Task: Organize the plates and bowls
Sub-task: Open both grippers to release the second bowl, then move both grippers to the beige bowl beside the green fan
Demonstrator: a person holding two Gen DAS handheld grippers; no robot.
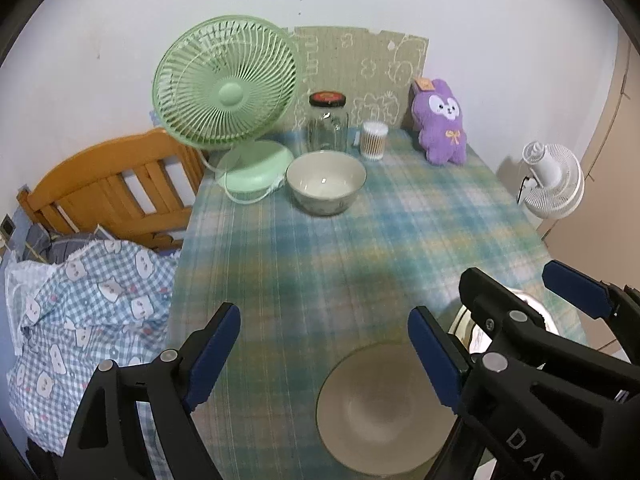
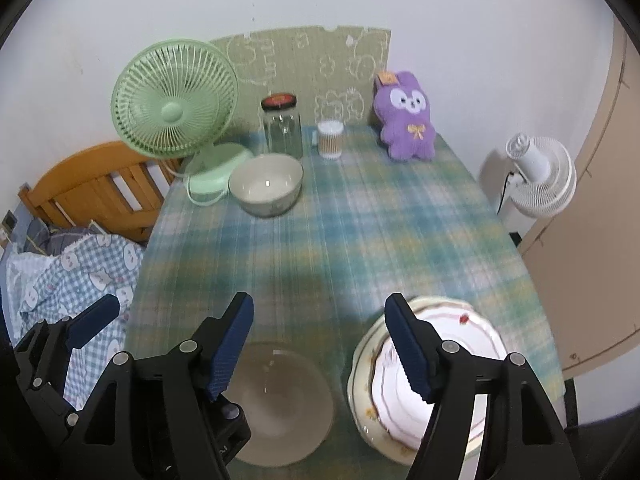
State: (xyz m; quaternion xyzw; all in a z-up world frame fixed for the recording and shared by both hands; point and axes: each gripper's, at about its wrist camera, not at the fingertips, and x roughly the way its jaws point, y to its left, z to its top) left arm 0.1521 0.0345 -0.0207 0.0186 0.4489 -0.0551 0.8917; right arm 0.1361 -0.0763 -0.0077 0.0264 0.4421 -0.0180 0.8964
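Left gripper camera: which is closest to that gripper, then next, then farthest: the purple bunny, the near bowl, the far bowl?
From the left gripper:
1. Near bowl, right below its fingers.
2. Far bowl, mid-table beside the green fan.
3. Purple bunny, back right by the wall.

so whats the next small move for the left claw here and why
Probably lower the left claw onto the rim of the near bowl and close. Both claws are open and hold nothing, this bowl sits just below and between its fingers, and a second bowl waits by the green fan, apart from it. The right claw hangs nearer the stacked plates.
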